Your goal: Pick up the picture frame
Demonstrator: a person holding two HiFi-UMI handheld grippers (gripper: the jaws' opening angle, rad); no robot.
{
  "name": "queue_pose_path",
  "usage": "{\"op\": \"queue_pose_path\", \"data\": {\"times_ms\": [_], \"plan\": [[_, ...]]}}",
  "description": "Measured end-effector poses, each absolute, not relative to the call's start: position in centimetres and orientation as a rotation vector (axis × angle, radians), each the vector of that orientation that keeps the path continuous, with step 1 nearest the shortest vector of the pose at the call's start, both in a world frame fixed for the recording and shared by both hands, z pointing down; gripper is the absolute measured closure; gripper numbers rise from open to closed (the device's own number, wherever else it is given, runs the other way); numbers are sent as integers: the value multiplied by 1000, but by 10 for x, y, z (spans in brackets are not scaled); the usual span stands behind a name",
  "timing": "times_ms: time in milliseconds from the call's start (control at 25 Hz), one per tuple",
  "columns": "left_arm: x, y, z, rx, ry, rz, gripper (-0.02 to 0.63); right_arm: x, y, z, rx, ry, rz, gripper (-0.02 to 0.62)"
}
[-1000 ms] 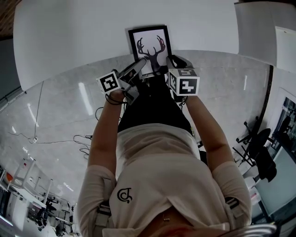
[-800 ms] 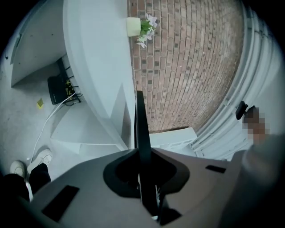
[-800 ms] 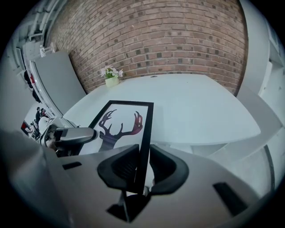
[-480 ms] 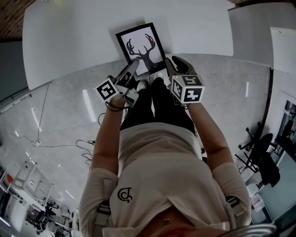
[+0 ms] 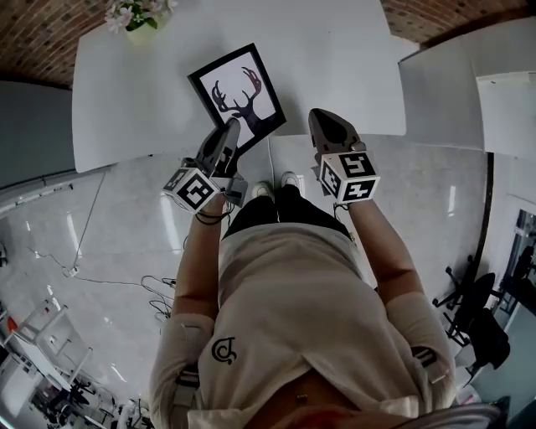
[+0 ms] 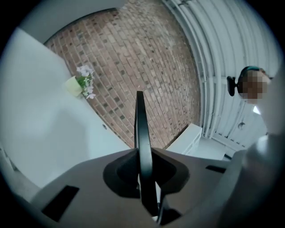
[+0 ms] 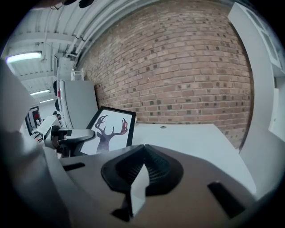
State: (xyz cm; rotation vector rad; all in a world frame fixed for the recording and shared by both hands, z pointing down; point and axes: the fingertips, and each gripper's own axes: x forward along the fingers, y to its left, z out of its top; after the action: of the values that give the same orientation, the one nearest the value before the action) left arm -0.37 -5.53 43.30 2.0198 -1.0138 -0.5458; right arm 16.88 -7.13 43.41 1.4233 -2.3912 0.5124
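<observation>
The picture frame (image 5: 237,95), black-edged with a deer-antler print, hangs tilted over the white table's (image 5: 335,50) near edge. My left gripper (image 5: 228,131) is shut on its lower edge. In the left gripper view the frame (image 6: 140,133) shows edge-on as a thin black strip pinched in the jaws. My right gripper (image 5: 322,119) stands to the right, apart from the frame. Its jaws have just closed and are shut with nothing between them. The right gripper view shows the frame (image 7: 111,128) upright at left, with the left gripper (image 7: 73,133) at its base.
A vase of flowers (image 5: 138,15) stands at the table's far left corner. A second white table (image 5: 452,80) adjoins on the right. A brick wall lies behind the tables. Cables trail on the floor (image 5: 126,218) at left. A person (image 6: 251,82) is at the right in the left gripper view.
Both grippers have risen. The frame has come up with the left gripper and tilted to the left. The right gripper, close by the frame's lower right corner before, now stands apart from it.
</observation>
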Motion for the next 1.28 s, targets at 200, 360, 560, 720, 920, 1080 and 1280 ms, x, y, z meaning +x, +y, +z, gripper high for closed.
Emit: {"op": "queue_pose_path", "data": {"times_ms": [200,360,560,720,920,1080,1280], "plan": [[-7,-80,382,2182,-1169,-529,554,175,-102,393,1453,-2491,349,588],[-3,-87,343,2304,-1282,-504,554,186,-110,364,1470,-2552,259,588],[3,-89,299,2454,-1453,-424,554,201,-112,336,1507,-2590,179,588],[0,-88,274,2527,-1619,-339,554,206,-113,321,1549,-2602,98,588],[-6,-86,258,2574,-1810,-272,554,212,-116,308,1572,-2597,-4,588],[-1,-88,248,2607,-1847,-233,554,219,-118,297,1609,-2611,10,588],[5,-89,247,2636,-1877,-188,555,219,-115,298,1588,-2595,-41,589]]}}
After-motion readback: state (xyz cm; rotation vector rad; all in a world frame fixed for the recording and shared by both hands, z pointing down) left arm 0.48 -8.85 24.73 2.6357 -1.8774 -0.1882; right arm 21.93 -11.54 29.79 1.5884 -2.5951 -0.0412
